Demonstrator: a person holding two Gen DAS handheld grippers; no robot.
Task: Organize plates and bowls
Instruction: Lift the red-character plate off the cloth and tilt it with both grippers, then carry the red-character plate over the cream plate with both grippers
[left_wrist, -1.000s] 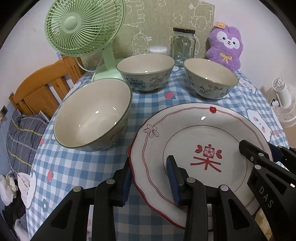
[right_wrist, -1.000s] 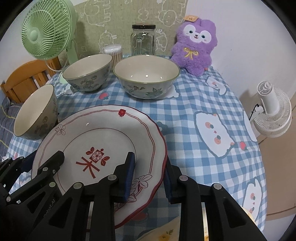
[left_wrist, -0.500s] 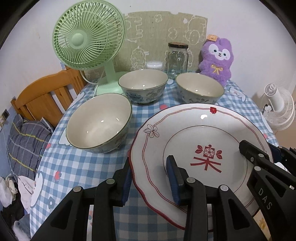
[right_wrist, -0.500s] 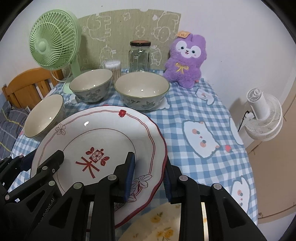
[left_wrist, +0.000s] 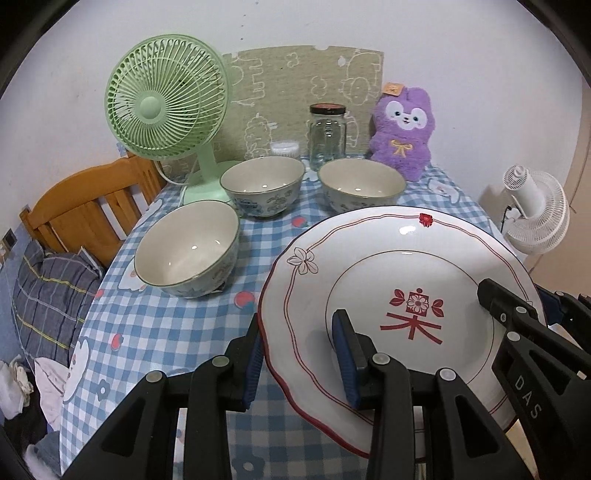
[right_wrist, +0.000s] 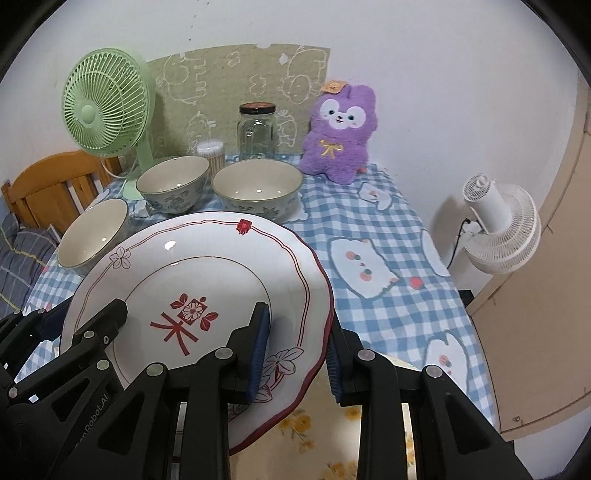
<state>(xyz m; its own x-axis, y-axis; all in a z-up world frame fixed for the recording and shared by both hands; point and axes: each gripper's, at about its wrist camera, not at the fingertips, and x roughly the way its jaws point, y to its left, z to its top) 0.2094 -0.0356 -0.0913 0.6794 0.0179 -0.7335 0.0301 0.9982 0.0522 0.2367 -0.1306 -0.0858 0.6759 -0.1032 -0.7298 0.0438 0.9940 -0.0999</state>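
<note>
A white plate with a red rim and a red flower mark is held up over the near end of the checked table. My left gripper is shut on its left rim. My right gripper is shut on its right rim, and each gripper shows in the other's view, the right gripper and the left gripper. Three cream bowls stand beyond the plate: a near left bowl, a middle bowl and a right bowl.
At the table's far end stand a green fan, a glass jar, a tub of cotton swabs and a purple plush toy. A wooden bed frame is at left, a white fan at right. A yellow-flowered surface lies under the plate.
Both grippers have risen and drawn back from the bowls with the plate still gripped. The bowls look smaller and farther, and more of the wall shows.
</note>
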